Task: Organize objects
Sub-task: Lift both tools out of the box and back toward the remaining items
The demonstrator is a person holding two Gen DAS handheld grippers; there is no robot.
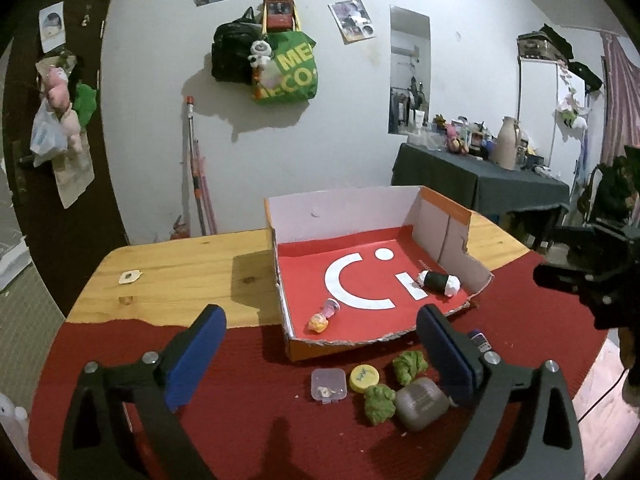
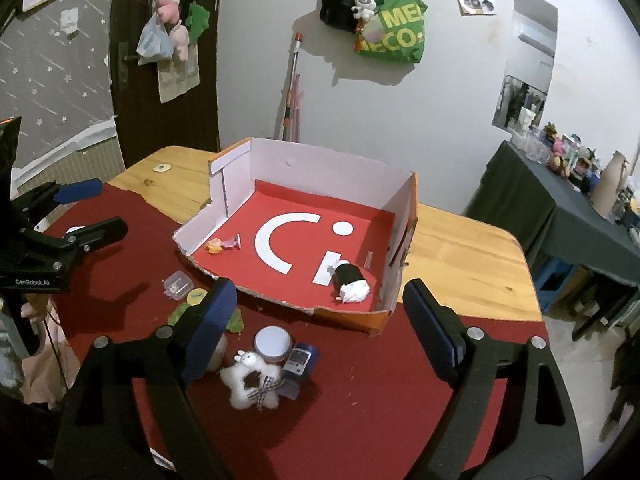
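Box open on tabletop, holding black-white roll and small pink-yellow toy. Green lumps, yellow cap, clear case near, on red cloth. Left gripper, right gripper: jaws apart, empty.

Dim, hard shadows, fisheye-warped edges

Layout: box on table, loose items on cloth

Seen from the left wrist, the box holds a roll at 3 o'clock and a small toy at 7 o'clock; a lidded case, cap and pouch lie on the cloth at 6 o'clock of the box.
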